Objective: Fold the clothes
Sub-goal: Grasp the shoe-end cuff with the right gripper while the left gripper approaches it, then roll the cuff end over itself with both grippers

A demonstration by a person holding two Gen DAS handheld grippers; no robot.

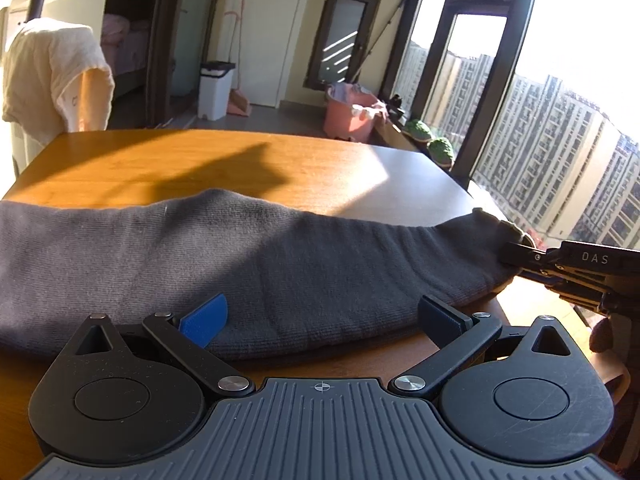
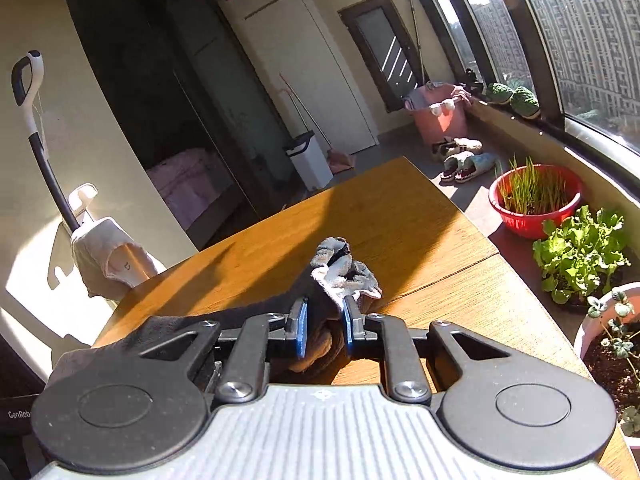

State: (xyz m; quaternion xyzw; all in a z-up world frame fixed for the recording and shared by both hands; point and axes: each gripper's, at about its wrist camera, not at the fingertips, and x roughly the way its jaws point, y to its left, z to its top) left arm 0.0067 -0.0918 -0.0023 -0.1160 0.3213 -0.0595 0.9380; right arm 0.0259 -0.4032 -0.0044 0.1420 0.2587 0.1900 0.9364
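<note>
A dark grey knit garment (image 1: pixel 248 264) lies stretched across the wooden table (image 1: pixel 200 160). My left gripper (image 1: pixel 320 316) is open, its fingers wide apart over the garment's near edge, touching or just above the cloth. My right gripper (image 2: pixel 325 330) is shut on the garment's bunched end (image 2: pixel 340 272), whose light grey inner side shows past the fingers. In the left wrist view the right gripper (image 1: pixel 516 256) comes in from the right and pinches the garment's narrow end near the table's right edge.
A chair with a cream cloth (image 1: pixel 52 76) stands at the table's far left. Potted plants (image 2: pixel 580 252) and a red basin (image 2: pixel 536 200) line the window side to the right. A pink bucket (image 1: pixel 352 112) and a white bin (image 1: pixel 216 88) stand beyond the table.
</note>
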